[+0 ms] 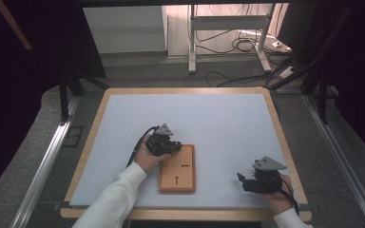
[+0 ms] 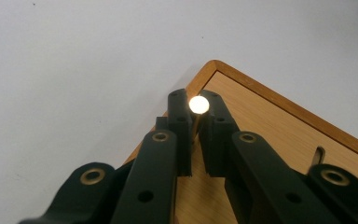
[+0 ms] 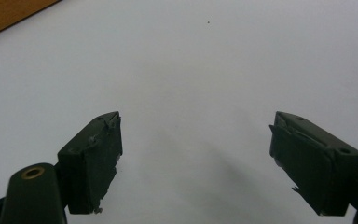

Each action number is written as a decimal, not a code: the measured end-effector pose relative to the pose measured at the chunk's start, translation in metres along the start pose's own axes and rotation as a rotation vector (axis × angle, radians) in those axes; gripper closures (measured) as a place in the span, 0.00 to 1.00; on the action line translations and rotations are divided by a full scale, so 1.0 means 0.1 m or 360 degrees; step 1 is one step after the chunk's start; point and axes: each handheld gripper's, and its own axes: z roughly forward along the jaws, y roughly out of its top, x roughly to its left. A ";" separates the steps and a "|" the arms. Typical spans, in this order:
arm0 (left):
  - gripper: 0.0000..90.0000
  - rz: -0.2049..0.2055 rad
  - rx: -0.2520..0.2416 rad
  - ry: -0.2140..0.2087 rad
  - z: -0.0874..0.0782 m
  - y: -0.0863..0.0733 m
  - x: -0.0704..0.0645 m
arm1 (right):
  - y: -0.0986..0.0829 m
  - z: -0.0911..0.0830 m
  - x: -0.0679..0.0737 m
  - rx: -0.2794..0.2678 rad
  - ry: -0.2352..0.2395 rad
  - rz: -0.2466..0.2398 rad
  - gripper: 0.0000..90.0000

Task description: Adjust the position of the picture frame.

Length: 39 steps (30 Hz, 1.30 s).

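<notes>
A brass pin (image 2: 198, 105) stands upright over the wooden board's (image 2: 270, 126) corner.

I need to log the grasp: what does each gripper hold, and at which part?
The left gripper is shut on a thin brass pin, clamped on its shaft just below the round head, over the wooden board corner. The right gripper is open and holds nothing.

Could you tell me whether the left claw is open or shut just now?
Shut: the left claw has its jaws pressed on a brass pin over the wooden board's corner.
</notes>
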 end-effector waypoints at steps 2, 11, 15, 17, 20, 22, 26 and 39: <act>0.93 0.0005 -0.0005 -0.0007 0.00 -0.01 0.01 | 0.00 -0.01 0.00 -0.0001 -0.0004 -0.0003 0.19; 0.79 0.0010 -0.0032 0.0001 -0.02 0.00 -0.01 | 0.02 -0.01 -0.02 -0.0017 -0.0018 0.0016 0.19; 0.58 0.0082 -0.0059 0.0091 -0.13 0.01 -0.04 | 0.03 -0.01 -0.02 -0.0018 -0.0029 0.0014 0.19; 0.49 0.0068 -0.0080 0.0088 -0.18 0.02 -0.04 | 0.04 -0.02 0.00 -0.0023 -0.0034 0.0004 0.19; 0.40 0.0058 -0.0073 0.0066 -0.26 0.01 -0.04 | 0.04 -0.03 0.02 -0.0039 -0.0046 -0.0004 0.19; 0.37 0.0058 -0.0059 0.0063 -0.31 -0.01 -0.03 | 0.04 -0.03 0.02 -0.0047 -0.0051 -0.0002 0.19; 0.35 0.0065 -0.0055 0.0078 -0.41 -0.06 -0.04 | 0.03 -0.04 0.03 -0.0060 -0.0046 -0.0009 0.19; 0.34 0.0090 -0.0055 0.0086 -0.43 -0.07 -0.09 | 0.05 -0.06 0.05 -0.0096 -0.0032 -0.0030 0.19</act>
